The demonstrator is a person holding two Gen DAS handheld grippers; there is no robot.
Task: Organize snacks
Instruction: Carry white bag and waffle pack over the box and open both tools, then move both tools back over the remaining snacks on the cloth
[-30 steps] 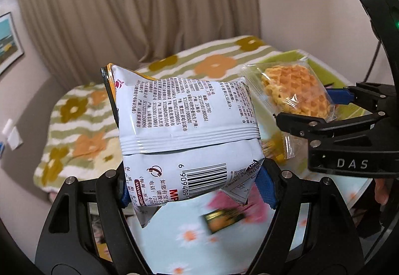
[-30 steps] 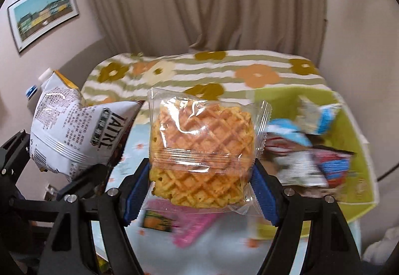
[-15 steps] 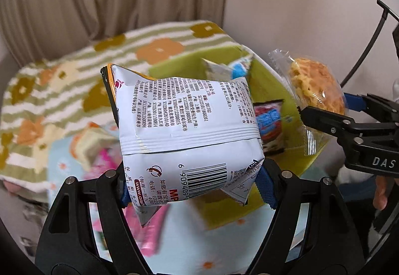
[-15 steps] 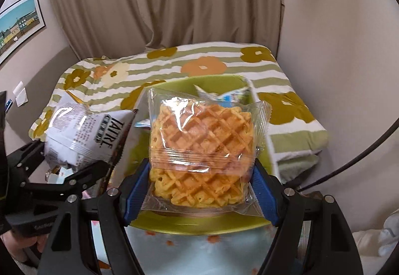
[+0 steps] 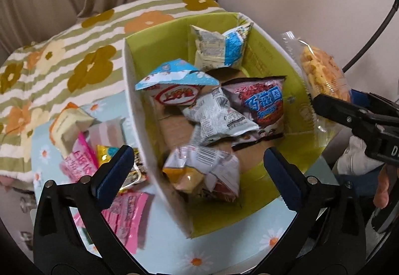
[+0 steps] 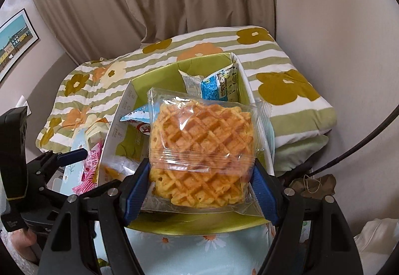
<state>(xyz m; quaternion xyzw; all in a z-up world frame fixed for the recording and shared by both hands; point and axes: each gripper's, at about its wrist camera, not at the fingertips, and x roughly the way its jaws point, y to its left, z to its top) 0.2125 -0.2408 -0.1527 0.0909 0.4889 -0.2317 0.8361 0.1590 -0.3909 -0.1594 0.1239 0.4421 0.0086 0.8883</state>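
Observation:
My left gripper (image 5: 199, 175) hangs over the green-lined cardboard box (image 5: 159, 33), its jaws opening wide and touching nothing. Below them, blurred, the white chip bag (image 5: 202, 168) lies loose on the box's near floor. Several other snack bags, among them a dark one with blue lettering (image 5: 264, 103), lie in the box. My right gripper (image 6: 199, 180) is shut on a clear-wrapped waffle (image 6: 202, 148), above the box's (image 6: 119, 123) near right side. From the left wrist, the waffle (image 5: 321, 73) shows at the box's right rim.
Loose snacks lie on the daisy-print cloth (image 5: 219, 250) left of the box: pink packs (image 5: 79, 163) and a beige pack (image 5: 67, 123). A flower-striped blanket (image 6: 286, 68) lies behind, a wall and a black cable (image 6: 361, 140) at the right.
The left gripper opened and let go of the white chip bag, which dropped into the box. Both grippers moved over the box and tilted down; the waffle stays gripped.

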